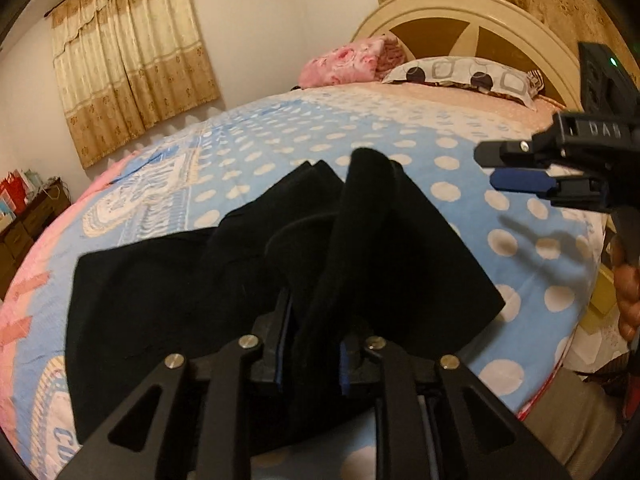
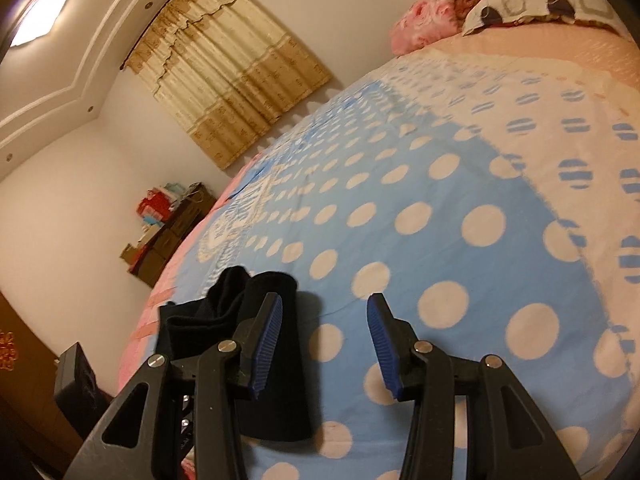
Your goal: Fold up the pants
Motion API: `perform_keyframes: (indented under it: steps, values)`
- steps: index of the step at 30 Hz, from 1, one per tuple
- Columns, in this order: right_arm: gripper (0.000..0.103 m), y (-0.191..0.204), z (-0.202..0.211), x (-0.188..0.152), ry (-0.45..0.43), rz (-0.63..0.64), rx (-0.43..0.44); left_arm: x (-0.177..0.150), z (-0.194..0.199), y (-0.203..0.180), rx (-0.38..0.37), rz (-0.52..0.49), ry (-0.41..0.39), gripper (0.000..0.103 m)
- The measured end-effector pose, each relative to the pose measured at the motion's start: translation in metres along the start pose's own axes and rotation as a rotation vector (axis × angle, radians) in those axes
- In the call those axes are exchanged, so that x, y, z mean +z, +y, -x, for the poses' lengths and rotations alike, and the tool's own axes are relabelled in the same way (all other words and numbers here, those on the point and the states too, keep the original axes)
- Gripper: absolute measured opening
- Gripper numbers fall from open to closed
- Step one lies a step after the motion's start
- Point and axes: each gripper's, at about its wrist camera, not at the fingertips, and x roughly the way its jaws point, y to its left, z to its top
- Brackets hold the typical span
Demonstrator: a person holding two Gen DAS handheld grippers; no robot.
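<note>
The black pants (image 1: 168, 280) lie spread on the blue polka-dot blanket (image 1: 400, 144) of the bed. My left gripper (image 1: 314, 344) is shut on a raised fold of the black pants, which stands up between its blue pads. My right gripper (image 2: 325, 332) is open and empty above the blanket, to the right of the pants (image 2: 272, 360). It also shows in the left wrist view (image 1: 500, 168) at the right edge, held off the fabric.
A pink folded blanket (image 1: 344, 60) and a patterned pillow (image 1: 460, 72) lie by the cream headboard (image 1: 460, 12). Curtains (image 1: 132, 60) hang on the far wall. A dark dresser (image 2: 172, 228) with boxes stands left of the bed.
</note>
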Motion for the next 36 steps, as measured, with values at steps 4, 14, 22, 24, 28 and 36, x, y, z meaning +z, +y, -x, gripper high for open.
perform_keyframes:
  steps: [4,14,22,24,28,36]
  values:
    - [0.07,0.009,-0.002,0.008,0.007,-0.036,0.113,0.004,0.005,-0.007,-0.035,-0.018,-0.016,0.031]
    - [0.07,0.078,-0.02,0.006,0.167,0.222,0.238,-0.021,0.05,0.033,-0.041,0.07,-0.021,0.057]
    - [0.07,0.07,-0.059,-0.005,0.273,0.085,0.226,-0.021,0.069,0.109,0.199,0.271,-0.051,0.064]
    - [0.07,0.074,-0.071,-0.008,0.304,0.09,0.221,-0.022,0.065,0.127,0.244,0.323,-0.038,0.066]
    - [0.07,0.088,-0.096,-0.02,0.393,0.15,0.164,-0.03,0.06,0.152,0.253,0.445,-0.012,0.066]
    - [0.024,0.105,-0.079,-0.033,0.37,0.411,0.105,-0.044,0.064,0.179,0.278,0.556,-0.001,0.067]
